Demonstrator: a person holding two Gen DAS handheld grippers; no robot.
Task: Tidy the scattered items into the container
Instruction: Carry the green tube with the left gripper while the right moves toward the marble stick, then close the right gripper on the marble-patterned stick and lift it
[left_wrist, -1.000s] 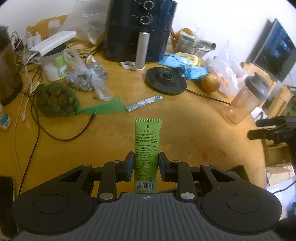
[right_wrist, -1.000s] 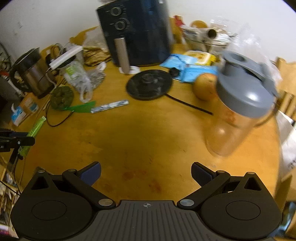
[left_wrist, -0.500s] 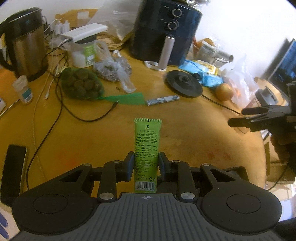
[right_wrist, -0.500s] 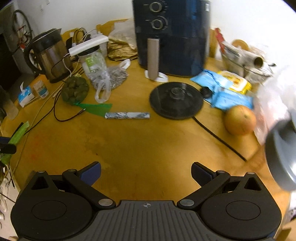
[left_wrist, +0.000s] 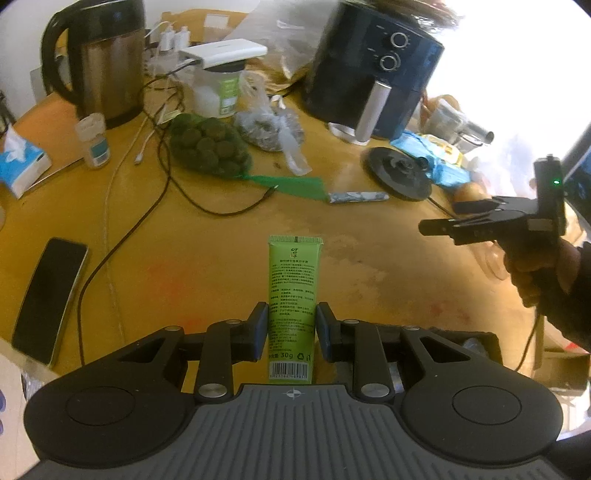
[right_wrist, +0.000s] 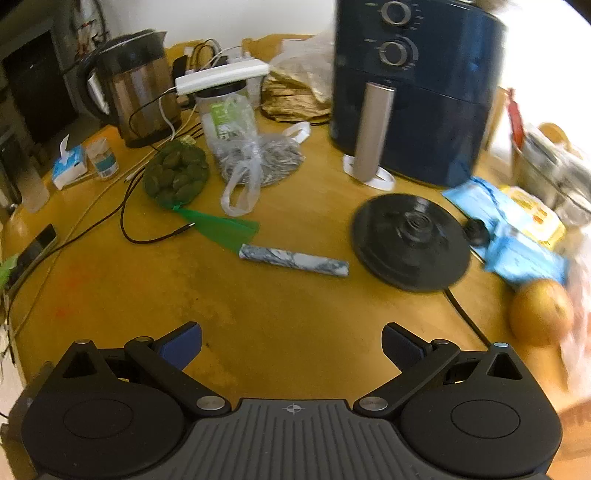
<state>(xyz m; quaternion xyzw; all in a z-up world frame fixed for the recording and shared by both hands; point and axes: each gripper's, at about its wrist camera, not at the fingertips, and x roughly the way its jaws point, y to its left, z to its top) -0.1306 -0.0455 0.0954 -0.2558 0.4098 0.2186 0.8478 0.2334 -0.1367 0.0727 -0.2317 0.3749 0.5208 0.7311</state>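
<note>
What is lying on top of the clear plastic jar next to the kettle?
A flat white device with cables lies across the jar's dark lid; it hides most of the lid.

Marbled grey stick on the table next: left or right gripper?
Right, probably. The right gripper is open and empty, with the marbled grey stick just ahead of it. The left gripper is shut on the green tube.
</note>
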